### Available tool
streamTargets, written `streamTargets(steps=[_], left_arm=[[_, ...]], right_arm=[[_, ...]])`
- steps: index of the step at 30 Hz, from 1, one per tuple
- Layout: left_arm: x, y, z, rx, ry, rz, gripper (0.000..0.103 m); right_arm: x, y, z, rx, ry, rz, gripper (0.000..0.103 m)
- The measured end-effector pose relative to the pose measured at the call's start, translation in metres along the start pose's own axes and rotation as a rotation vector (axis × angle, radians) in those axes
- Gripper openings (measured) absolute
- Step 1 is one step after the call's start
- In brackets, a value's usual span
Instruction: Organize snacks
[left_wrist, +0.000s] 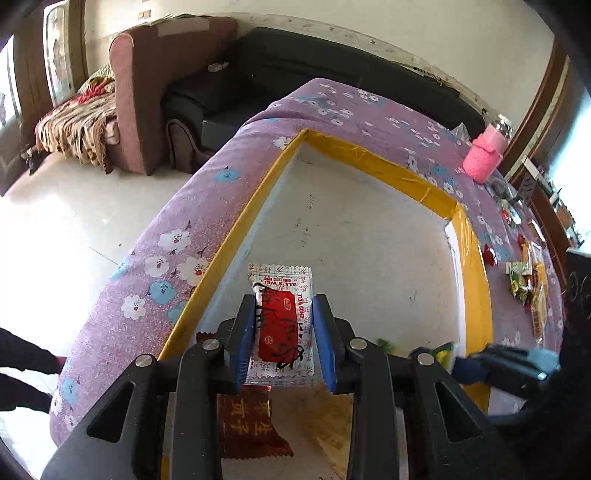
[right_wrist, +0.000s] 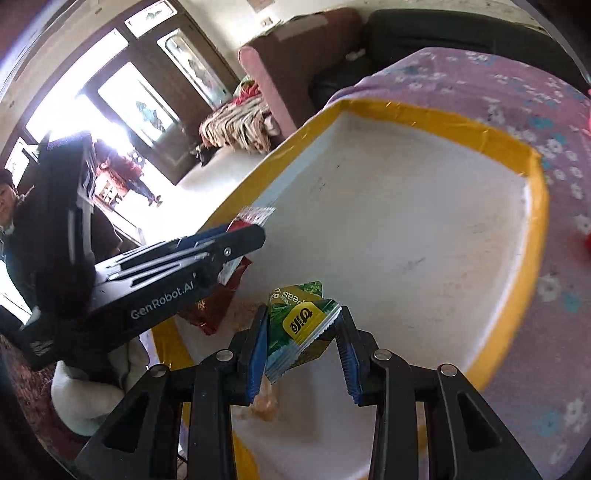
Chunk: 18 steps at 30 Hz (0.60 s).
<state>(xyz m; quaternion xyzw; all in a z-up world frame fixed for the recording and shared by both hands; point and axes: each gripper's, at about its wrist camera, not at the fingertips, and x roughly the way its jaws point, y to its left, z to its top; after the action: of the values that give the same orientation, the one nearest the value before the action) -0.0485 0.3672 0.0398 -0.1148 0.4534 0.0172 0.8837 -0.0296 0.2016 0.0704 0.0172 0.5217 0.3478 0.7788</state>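
Observation:
A white box with a yellow taped rim (left_wrist: 373, 162) sits on the purple flowered table. My left gripper (left_wrist: 284, 343) holds a white and red snack packet (left_wrist: 282, 317) between its blue pads over the box's near left part. A dark red snack packet (left_wrist: 247, 424) lies in the box below it. My right gripper (right_wrist: 301, 350) is shut on a green and yellow snack packet (right_wrist: 301, 325), low over the box floor (right_wrist: 388, 221). The left gripper also shows in the right wrist view (right_wrist: 236, 240), to the left.
Several loose snacks (left_wrist: 524, 280) lie on the purple cloth right of the box. A pink bottle (left_wrist: 484, 155) stands at the far right. A brown sofa (left_wrist: 155, 92) and black sofa stand beyond the table. People (right_wrist: 125, 173) are at the left.

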Motion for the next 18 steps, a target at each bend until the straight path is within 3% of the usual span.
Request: streamTargets(steps=[5,7,11,14,16,18], left_arm=[[-0.004,0.007,0.000,-0.027,-0.003,-0.026,0.032],[-0.007,0.006,-0.001,-0.025,-0.008,-0.026,0.033],[-0.018,-0.001,-0.004,-0.031,-0.025,-0.018,0.043],[-0.032,-0.004,-0.006,-0.071,-0.049,-0.010,0.043],[-0.046,-0.005,-0.007,-0.107,-0.077,-0.022,0.052],[-0.063,-0.011,-0.013,-0.146,-0.123,-0.073,0.072]], right_arm=[[0.002,0.006,-0.001,-0.016,-0.018,-0.031,0.041],[-0.001,0.002,-0.001,0.000,-0.023,-0.027,0.052],[-0.010,-0.001,-0.002,0.018,-0.046,-0.019,0.052],[-0.023,-0.004,-0.007,0.019,-0.072,-0.009,0.052],[-0.036,-0.008,-0.011,0.012,-0.099,-0.008,0.052],[-0.052,-0.016,-0.019,0.012,-0.127,-0.010,0.053]])
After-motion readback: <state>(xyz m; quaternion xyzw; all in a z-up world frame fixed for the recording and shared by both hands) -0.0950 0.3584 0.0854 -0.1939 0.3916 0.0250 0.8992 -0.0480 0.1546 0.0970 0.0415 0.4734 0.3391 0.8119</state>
